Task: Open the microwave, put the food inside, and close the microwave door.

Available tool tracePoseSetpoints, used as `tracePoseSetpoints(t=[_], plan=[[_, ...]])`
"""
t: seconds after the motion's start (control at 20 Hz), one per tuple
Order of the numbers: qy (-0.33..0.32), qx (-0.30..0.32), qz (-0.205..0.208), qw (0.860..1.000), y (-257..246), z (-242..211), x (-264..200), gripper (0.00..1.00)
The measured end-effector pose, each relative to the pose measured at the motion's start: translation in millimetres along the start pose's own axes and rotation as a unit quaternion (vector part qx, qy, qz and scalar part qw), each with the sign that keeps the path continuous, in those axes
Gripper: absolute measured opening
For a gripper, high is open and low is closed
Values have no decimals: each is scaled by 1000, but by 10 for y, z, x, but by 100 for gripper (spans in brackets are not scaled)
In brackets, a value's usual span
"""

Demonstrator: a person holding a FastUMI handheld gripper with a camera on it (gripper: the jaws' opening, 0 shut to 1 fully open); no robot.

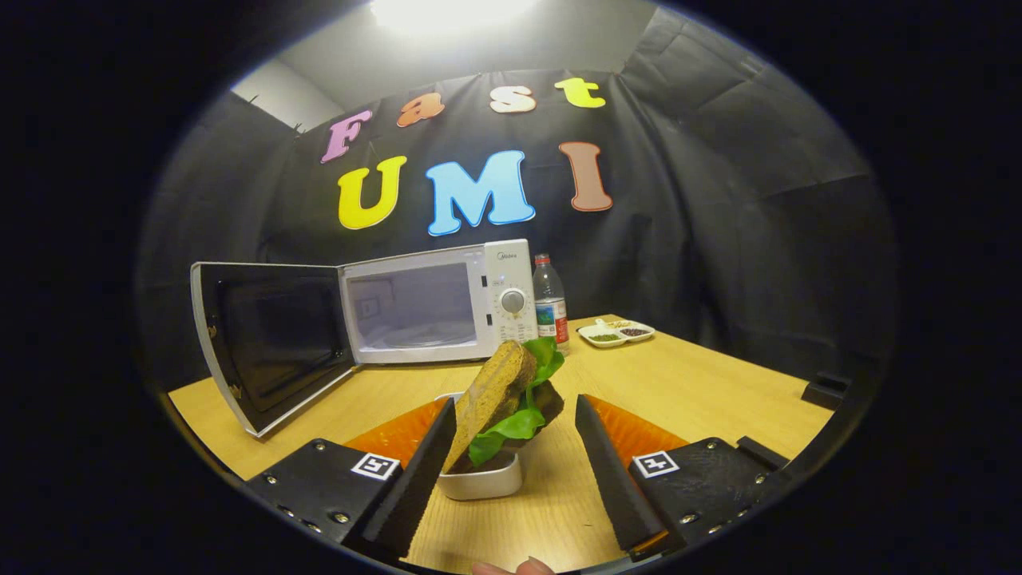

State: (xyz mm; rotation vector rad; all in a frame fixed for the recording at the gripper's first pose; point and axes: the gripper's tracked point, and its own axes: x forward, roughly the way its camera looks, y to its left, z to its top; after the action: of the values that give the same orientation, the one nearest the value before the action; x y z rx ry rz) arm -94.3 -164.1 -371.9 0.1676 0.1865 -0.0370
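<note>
The white microwave (431, 307) stands at the back of the wooden table (703, 391). Its door (271, 343) is swung wide open to the left, and the lit cavity (411, 307) shows a glass turntable. A sandwich of brown bread and green lettuce (503, 383) stands tilted in a small pale tray (481, 483). My gripper (513, 407) is open around it. The left finger (423, 471) lies against the bread's side and the tray. The right finger (607, 463) is a gap away from the food.
A water bottle (549, 303) stands just right of the microwave, with a divided white dish of seasonings (616, 332) beyond it. A black block (826, 391) sits at the table's right edge. The open door juts out over the table's left part.
</note>
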Motion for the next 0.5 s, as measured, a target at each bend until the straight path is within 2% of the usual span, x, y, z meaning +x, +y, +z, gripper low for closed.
tracePoseSetpoints(t=[0.3,0.35,0.45,0.5], plan=[[30,54,12,998,-17,-18,313,90],[37,56,9,998,-27,-33,312,74],[42,61,20,997,15,5,319,62],[43,68,21,997,16,20,335,63]])
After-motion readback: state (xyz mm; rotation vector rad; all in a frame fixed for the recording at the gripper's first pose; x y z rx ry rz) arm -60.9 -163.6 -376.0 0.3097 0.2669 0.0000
